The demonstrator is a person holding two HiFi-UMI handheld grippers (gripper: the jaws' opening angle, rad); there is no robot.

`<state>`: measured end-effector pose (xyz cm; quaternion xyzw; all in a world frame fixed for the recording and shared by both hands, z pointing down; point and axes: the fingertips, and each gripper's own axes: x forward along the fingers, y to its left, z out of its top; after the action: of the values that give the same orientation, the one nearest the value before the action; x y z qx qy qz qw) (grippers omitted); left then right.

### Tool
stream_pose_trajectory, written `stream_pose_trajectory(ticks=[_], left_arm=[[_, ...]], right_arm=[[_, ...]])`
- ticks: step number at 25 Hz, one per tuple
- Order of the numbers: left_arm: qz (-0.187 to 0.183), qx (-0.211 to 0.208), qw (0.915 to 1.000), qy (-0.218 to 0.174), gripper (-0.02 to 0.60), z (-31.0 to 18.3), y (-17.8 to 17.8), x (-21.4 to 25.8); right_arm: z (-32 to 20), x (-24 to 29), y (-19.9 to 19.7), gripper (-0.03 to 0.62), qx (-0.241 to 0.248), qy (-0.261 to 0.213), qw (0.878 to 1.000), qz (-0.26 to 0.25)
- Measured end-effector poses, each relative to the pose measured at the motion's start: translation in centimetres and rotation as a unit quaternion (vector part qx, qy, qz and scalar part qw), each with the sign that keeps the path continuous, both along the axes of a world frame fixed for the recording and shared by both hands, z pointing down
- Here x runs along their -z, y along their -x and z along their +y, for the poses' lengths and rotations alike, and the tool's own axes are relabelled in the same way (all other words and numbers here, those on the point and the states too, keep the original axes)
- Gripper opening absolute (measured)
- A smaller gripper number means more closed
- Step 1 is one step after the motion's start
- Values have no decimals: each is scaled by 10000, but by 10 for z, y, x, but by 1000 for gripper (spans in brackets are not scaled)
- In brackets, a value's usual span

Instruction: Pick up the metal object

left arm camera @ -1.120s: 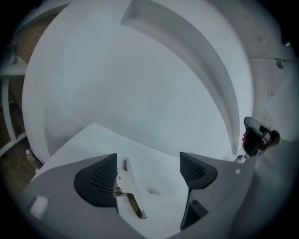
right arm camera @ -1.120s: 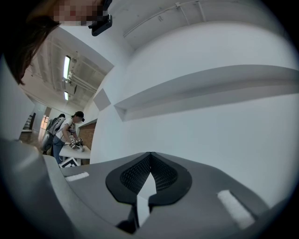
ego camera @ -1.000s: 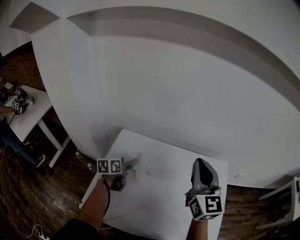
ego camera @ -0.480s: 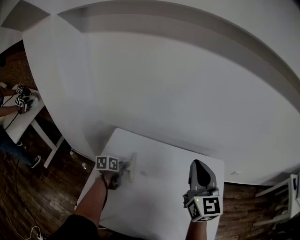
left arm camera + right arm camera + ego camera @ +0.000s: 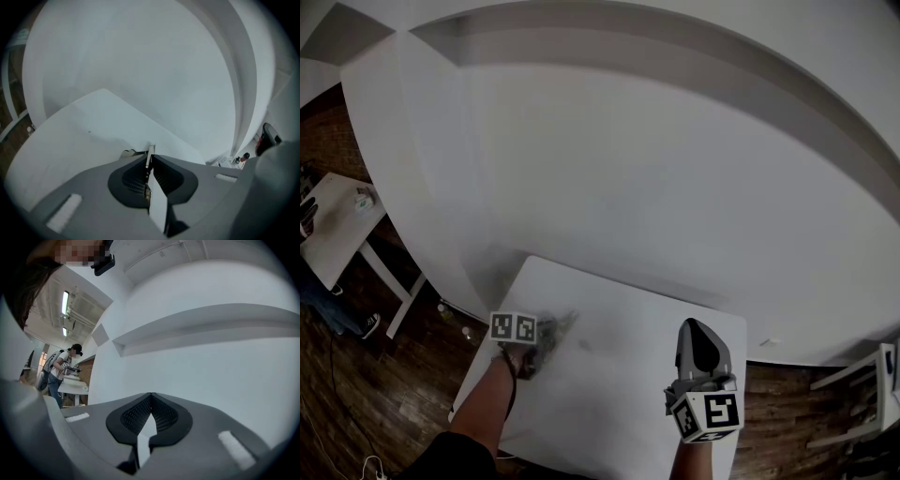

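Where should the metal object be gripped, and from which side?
Across its flat faces, coming low from the left of the table: the metal object is a thin strip, edge-on to the left gripper, whose jaws are closing on it that way.

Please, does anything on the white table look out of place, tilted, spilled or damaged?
Nothing stands out. The white table shows no spill or damage. The left gripper is closing its jaws on a thin metal object, which sits straight between the pads. The right gripper is shut, with nothing between its jaws.
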<state>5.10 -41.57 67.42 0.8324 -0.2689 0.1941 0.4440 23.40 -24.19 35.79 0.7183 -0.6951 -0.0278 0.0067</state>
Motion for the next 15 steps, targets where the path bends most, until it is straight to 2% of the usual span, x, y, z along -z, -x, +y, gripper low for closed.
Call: stream_pose_trajectory(ticks=[2,6,12,15], left_arm=[[41,-85,9998,-148,29,3,-2,13],[486,-54,9983,-312,28,6,-2,52],[1239,188,9920,-147,28,26,4,114],[1425,227,9890,-333,28,44,6,158]], right_arm=[[0,3,2,11,74,-109,9999,-85],[0,4,6,11,108,-116,9998,-79],[-1,12,14,11,180,-201,9995,-135],[0,15,18,11,234,-239,9994,-95]])
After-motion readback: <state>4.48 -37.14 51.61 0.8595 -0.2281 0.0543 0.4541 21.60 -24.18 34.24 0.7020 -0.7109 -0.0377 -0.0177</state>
